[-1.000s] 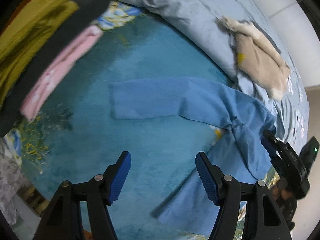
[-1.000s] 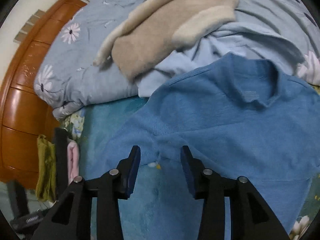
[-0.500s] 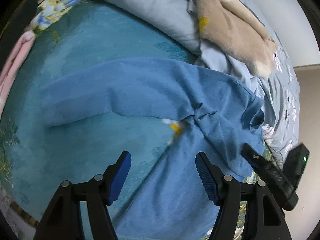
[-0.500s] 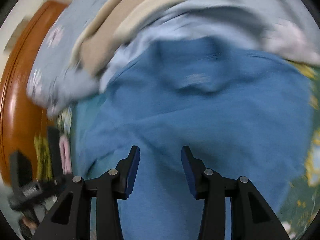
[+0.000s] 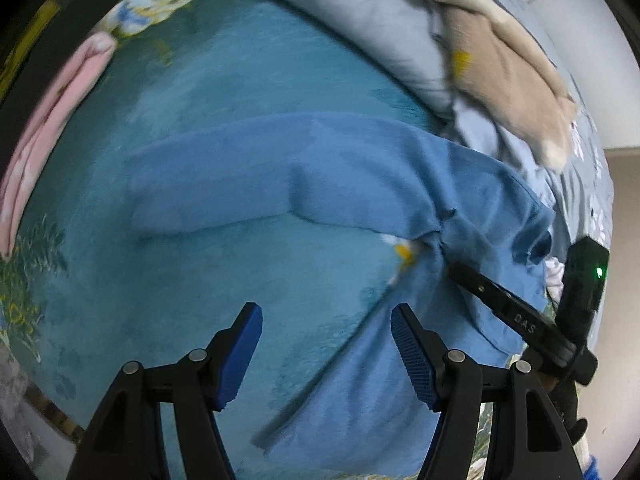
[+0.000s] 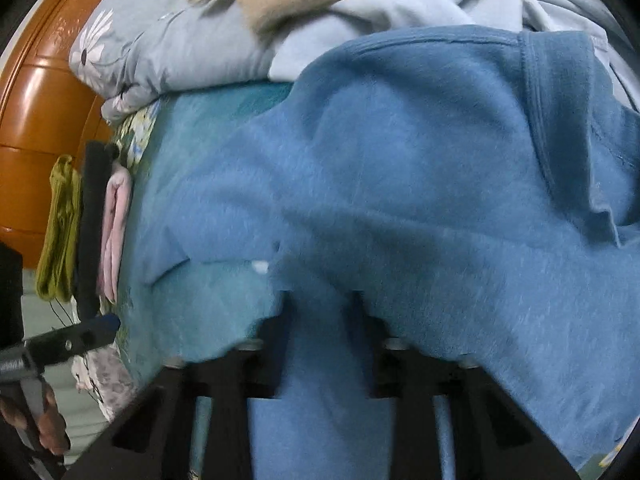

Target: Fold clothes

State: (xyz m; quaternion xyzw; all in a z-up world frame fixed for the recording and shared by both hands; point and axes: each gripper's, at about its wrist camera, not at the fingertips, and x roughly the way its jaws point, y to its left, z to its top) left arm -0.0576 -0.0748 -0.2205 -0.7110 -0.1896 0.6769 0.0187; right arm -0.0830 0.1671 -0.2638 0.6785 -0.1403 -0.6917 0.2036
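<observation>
A blue long-sleeved sweater [image 5: 360, 184] lies spread on a teal bedspread [image 5: 208, 92], one sleeve stretched out to the left. My left gripper [image 5: 326, 344] is open and empty above the bedspread, beside the sweater's side edge. My right gripper [image 6: 320, 300] has its fingertips pushed under the sweater's [image 6: 400, 184] armpit area, so the fabric hides them. In the left wrist view the right gripper's fingers [image 5: 480, 284] reach in under the armpit from the right.
A grey-blue flowered duvet [image 6: 168, 52] with a beige garment [image 5: 504, 64] on it lies behind the sweater. Folded pink [image 5: 52, 120], black [image 6: 92, 220] and olive [image 6: 60, 216] clothes lie stacked at the left. An orange wooden headboard [image 6: 36, 112] stands beyond them.
The right gripper moved down and forward into the sweater; its tips went under the fabric at the armpit. The left gripper drew back slightly and stayed open.
</observation>
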